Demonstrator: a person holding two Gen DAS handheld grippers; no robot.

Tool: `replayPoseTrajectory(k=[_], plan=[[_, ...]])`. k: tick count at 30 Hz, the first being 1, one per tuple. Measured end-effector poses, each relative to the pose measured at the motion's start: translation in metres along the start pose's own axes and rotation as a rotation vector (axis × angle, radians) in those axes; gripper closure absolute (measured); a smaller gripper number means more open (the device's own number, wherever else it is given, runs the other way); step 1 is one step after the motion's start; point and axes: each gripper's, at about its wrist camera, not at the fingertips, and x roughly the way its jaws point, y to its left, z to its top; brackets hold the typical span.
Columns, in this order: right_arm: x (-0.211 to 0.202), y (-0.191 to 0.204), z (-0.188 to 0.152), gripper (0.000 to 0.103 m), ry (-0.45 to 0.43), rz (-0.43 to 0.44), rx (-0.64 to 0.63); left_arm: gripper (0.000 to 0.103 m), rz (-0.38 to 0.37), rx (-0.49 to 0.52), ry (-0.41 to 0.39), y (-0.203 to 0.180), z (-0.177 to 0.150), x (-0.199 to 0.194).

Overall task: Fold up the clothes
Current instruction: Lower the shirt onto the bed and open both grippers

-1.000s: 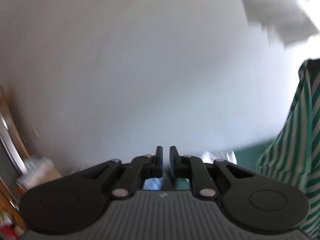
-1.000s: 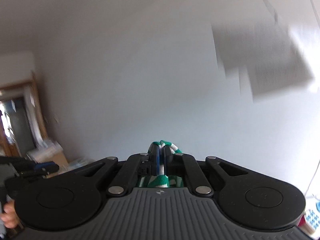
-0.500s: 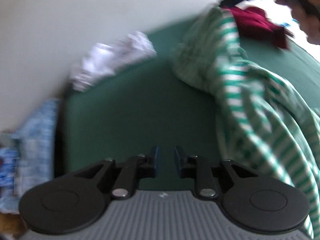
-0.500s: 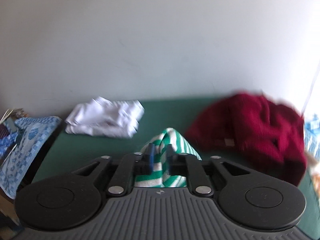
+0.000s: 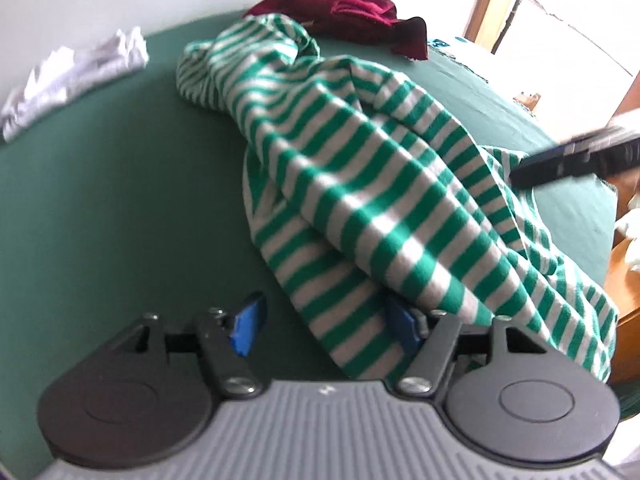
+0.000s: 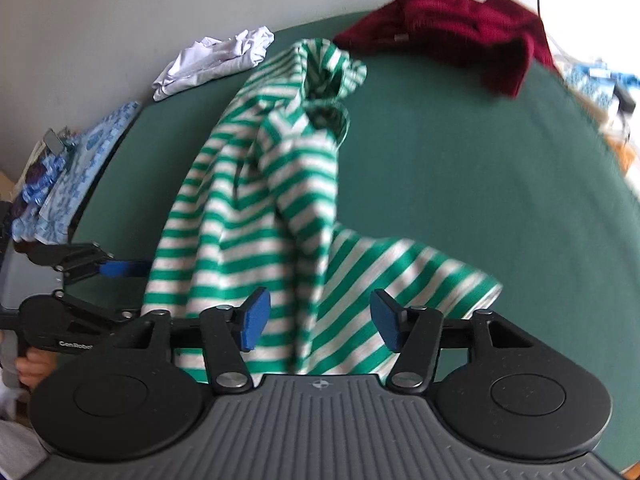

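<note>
A: Fingers first. The left gripper (image 5: 324, 320) is opening, its blue fingers (image 5: 246, 326) well apart, with the hem of the striped shirt (image 5: 360, 184) lying between them and pinched by neither. The right gripper (image 6: 318, 322) is opening too; striped cloth hangs slack between its pads, so I judge the shirt released.

B: Where does the shirt sit?

A: Crumpled in a long ridge on the green tabletop (image 5: 120, 200), its near hem at both grippers and its far end bunched up.

B: So how to do this step well?

A: I'd let the fingers clear the fabric fully, then retake two corners of the hem and draw the shirt flat before any fold. Folding it bunched would likely trap creases.

B: Anything in the way?

A: Beyond the shirt's far end lies a maroon garment (image 6: 460, 28), close enough to snag if the shirt is spread that way. A white cloth (image 6: 216, 60) sits to the shirt's far left, and a blue patterned fabric (image 6: 80, 160) at the tabletop's left edge.
</note>
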Motion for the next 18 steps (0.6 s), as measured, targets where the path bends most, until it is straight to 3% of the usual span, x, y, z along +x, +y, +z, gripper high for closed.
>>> replayPoseTrajectory(k=[1,2,3,5,11,15,18], plan=[[0.007,0.0,-0.003,0.046,0.006,-0.002,0.01,0.031,-0.005,-0.012,0.0,-0.001,-0.001,0.0],[0.012,0.0,-0.004,0.057,0.014,-0.014,0.018,0.031,-0.011,-0.024,0.001,-0.002,-0.002,0.001],[0.017,-0.002,-0.004,0.079,0.024,-0.025,0.027,0.031,-0.015,-0.037,-0.005,-0.002,-0.002,0.002],[0.019,-0.011,0.002,0.101,0.028,-0.053,0.041,0.03,-0.016,-0.064,-0.02,-0.001,-0.001,0.005],[-0.056,-0.06,0.061,0.102,-0.251,-0.219,0.08,0.015,-0.037,-0.22,-0.043,0.003,-0.01,-0.006],[-0.095,-0.101,0.112,0.102,-0.43,-0.435,0.111,0.01,-0.007,-0.246,-0.065,-0.001,-0.016,-0.012],[-0.087,-0.126,0.133,0.102,-0.435,-0.548,0.111,0.012,-0.023,-0.254,-0.06,-0.008,-0.014,-0.004]])
